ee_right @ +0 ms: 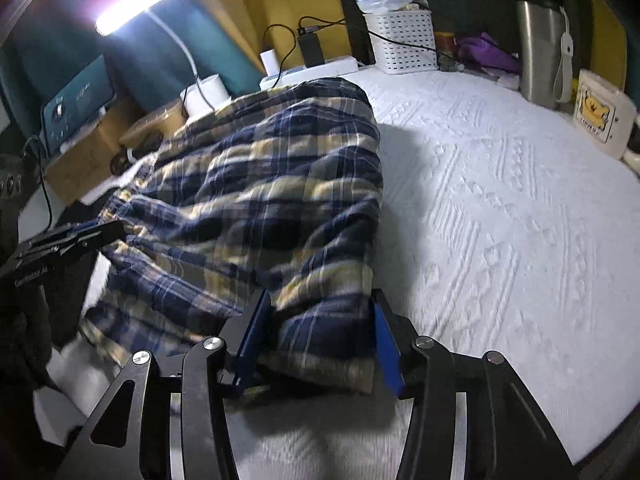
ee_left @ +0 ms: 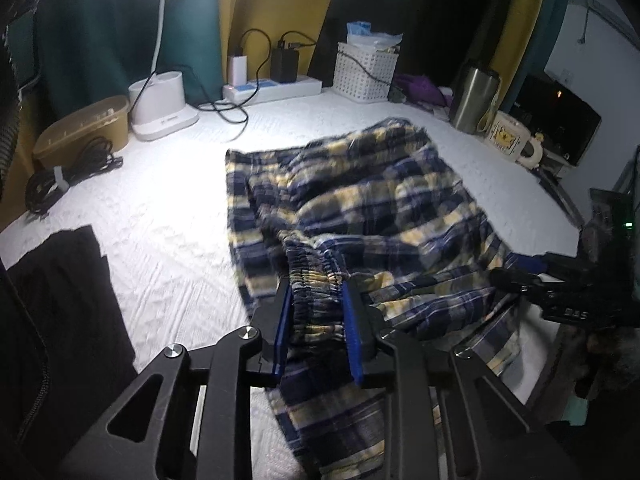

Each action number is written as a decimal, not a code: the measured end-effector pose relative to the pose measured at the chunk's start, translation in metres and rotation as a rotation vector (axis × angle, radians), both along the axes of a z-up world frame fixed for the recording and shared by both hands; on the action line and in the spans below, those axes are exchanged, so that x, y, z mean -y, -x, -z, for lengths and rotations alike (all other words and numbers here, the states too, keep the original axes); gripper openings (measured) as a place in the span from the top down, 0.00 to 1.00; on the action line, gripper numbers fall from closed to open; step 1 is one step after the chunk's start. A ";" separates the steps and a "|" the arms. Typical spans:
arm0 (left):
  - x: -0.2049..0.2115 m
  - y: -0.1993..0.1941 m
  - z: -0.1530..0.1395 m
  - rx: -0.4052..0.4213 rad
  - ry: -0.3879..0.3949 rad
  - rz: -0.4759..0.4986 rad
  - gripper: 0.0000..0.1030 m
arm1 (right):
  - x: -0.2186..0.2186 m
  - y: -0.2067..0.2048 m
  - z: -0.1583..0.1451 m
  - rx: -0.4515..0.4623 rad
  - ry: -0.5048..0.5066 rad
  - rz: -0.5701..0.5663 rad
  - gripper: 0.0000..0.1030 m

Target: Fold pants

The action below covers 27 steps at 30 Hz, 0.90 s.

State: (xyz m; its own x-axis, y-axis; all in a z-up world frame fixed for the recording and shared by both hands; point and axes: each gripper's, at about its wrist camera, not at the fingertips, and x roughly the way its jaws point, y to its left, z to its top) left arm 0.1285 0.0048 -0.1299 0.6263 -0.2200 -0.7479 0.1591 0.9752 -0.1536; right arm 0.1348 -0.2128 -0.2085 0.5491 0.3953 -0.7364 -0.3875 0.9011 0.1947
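**Reader:** Starting at the left, what does the left gripper (ee_left: 316, 312) have?

**Describer:** Its two blue pads stand narrowly apart and press on the gathered elastic waistband (ee_left: 314, 276) of the plaid pants (ee_left: 360, 200). Cloth fills the gap between the jaws and hangs below them.

**Reader:** Where do the pants lie from there?

**Describer:** Ahead of that gripper and off to its right, spread over a white textured cover (ee_left: 168, 208). Their long axis runs away from the fingertips toward the far side, where a white basket (ee_left: 364, 72) stands. A black garment (ee_left: 60, 300) lies just left of the gripper.

**Reader:** And the right gripper (ee_right: 320, 328)?

**Describer:** Its jaws stand about half open with a thick fold of the plaid cloth between them. The left pad touches the cloth; the right pad sits at the fold's edge, and I cannot tell whether it presses. From it the pants rise ahead and to its left in a blurred hump. To its right the white cover is bare up to a steel flask (ee_right: 540, 48) and a cream mug (ee_right: 604, 116).
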 end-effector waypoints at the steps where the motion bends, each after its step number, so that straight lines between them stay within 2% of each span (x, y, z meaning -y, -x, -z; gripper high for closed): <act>1: 0.000 0.001 0.002 0.000 -0.011 -0.005 0.78 | 0.000 0.004 0.001 0.002 0.011 -0.002 0.50; 3: -0.002 0.003 0.003 0.008 -0.035 -0.011 0.78 | 0.003 0.012 0.002 0.006 0.026 0.002 0.54; 5: -0.005 0.004 0.002 0.006 -0.023 -0.015 0.78 | 0.010 0.015 0.004 0.005 0.023 0.011 0.63; 10: -0.012 0.001 -0.007 0.006 0.000 -0.013 0.72 | 0.025 0.019 0.003 -0.022 -0.010 0.039 0.65; 12: -0.013 0.000 -0.013 0.016 -0.017 -0.013 0.67 | 0.030 0.018 -0.002 -0.018 -0.017 0.045 0.65; 14: -0.016 0.000 -0.020 0.042 -0.044 -0.027 0.49 | 0.034 0.016 -0.009 -0.003 -0.009 0.059 0.65; 19: -0.034 -0.010 -0.034 0.084 -0.057 -0.075 0.41 | 0.040 -0.007 -0.029 0.049 0.005 0.093 0.65; 21: -0.038 -0.021 -0.034 0.082 -0.064 -0.076 0.41 | 0.038 -0.019 -0.033 0.060 0.012 0.095 0.61; 23: -0.037 -0.032 -0.033 0.078 -0.070 -0.067 0.41 | 0.034 -0.033 -0.037 0.070 0.017 0.097 0.38; 24: -0.036 -0.039 -0.032 0.081 -0.069 -0.055 0.41 | 0.032 -0.039 -0.038 0.077 0.015 0.094 0.35; 27: -0.032 -0.057 -0.028 0.072 -0.066 -0.038 0.40 | 0.024 -0.057 -0.041 0.093 0.023 0.087 0.35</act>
State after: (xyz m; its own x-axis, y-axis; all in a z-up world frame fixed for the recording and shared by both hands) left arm 0.1859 0.0366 -0.1022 0.6860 -0.1469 -0.7126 0.1304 0.9884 -0.0783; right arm 0.1922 -0.2371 -0.1674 0.6465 0.3267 -0.6894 -0.3234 0.9358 0.1401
